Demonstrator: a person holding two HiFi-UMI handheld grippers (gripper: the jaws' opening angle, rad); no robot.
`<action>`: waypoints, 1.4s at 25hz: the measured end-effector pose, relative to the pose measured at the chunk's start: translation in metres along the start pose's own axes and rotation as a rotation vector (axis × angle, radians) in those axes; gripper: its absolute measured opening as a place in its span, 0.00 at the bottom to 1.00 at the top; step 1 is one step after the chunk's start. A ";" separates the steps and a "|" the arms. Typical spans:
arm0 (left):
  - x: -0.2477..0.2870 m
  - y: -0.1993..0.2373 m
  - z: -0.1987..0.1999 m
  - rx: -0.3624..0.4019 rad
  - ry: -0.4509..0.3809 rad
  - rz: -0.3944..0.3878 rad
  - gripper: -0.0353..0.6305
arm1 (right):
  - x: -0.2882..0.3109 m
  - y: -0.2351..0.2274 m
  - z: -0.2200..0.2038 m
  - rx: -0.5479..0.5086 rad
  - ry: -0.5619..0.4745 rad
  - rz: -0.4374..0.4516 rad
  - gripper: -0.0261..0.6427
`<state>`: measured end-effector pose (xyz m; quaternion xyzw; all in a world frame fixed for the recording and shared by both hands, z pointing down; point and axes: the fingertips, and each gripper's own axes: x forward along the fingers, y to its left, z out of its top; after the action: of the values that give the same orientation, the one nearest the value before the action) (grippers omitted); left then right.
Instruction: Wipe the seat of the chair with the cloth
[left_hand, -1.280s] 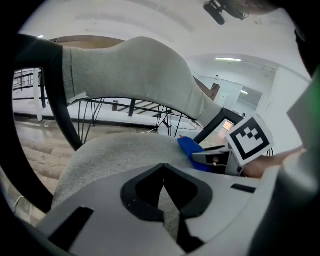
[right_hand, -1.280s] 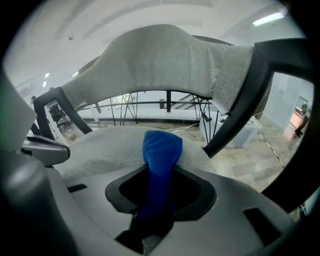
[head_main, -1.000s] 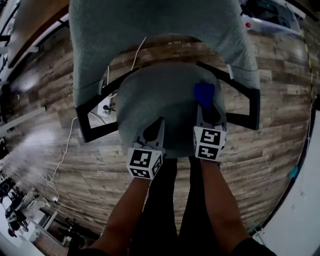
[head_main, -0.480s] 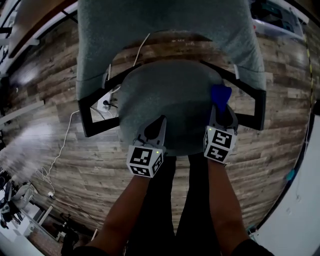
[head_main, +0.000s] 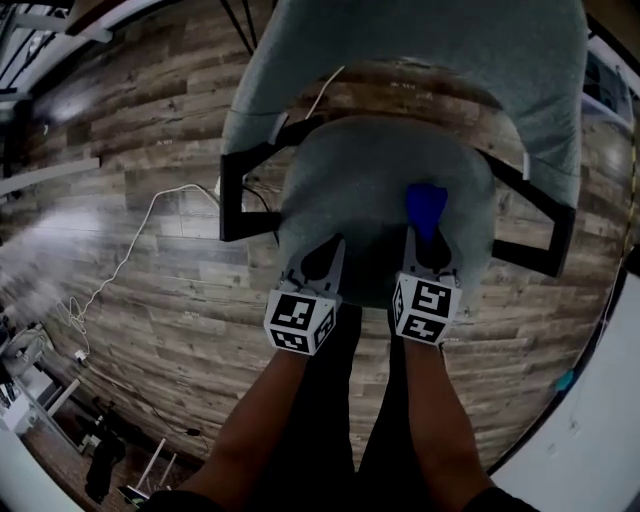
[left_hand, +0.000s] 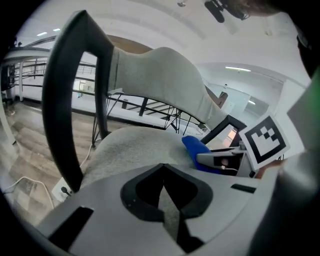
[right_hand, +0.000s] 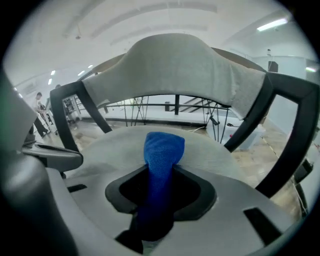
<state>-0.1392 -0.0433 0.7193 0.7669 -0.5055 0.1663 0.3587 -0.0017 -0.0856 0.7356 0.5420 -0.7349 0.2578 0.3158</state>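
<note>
The chair's grey seat (head_main: 370, 175) lies below me, its grey backrest (head_main: 440, 60) beyond it. My right gripper (head_main: 428, 238) is shut on the blue cloth (head_main: 427, 207), which sticks out past the jaws and rests on the right half of the seat. The right gripper view shows the cloth (right_hand: 162, 152) pinched between the jaws, over the seat (right_hand: 215, 150). My left gripper (head_main: 328, 250) is shut and holds nothing, low over the seat's front left. In the left gripper view the seat (left_hand: 130, 147) fills the middle, with the cloth (left_hand: 196, 147) to the right.
Black armrests flank the seat, one on the left (head_main: 235, 195) and one on the right (head_main: 555, 225). A white cable (head_main: 130, 250) trails over the wooden floor (head_main: 150, 330) at the left. The person's legs stand just in front of the seat.
The right gripper carried the cloth out to the seat's right edge, then back left toward the middle. The left gripper stayed at the front edge. The head view shifted.
</note>
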 end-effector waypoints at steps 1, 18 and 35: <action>-0.006 0.005 -0.002 -0.006 -0.007 0.013 0.06 | 0.000 0.017 0.000 -0.002 -0.004 0.030 0.23; -0.090 0.101 -0.040 -0.087 -0.040 0.187 0.06 | -0.003 0.213 -0.012 -0.168 0.028 0.314 0.23; -0.085 0.079 -0.036 -0.101 -0.066 0.188 0.06 | -0.020 0.183 -0.044 -0.073 0.058 0.273 0.23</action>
<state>-0.2430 0.0201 0.7217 0.7021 -0.5945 0.1482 0.3628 -0.1648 0.0096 0.7434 0.4177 -0.8012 0.2868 0.3183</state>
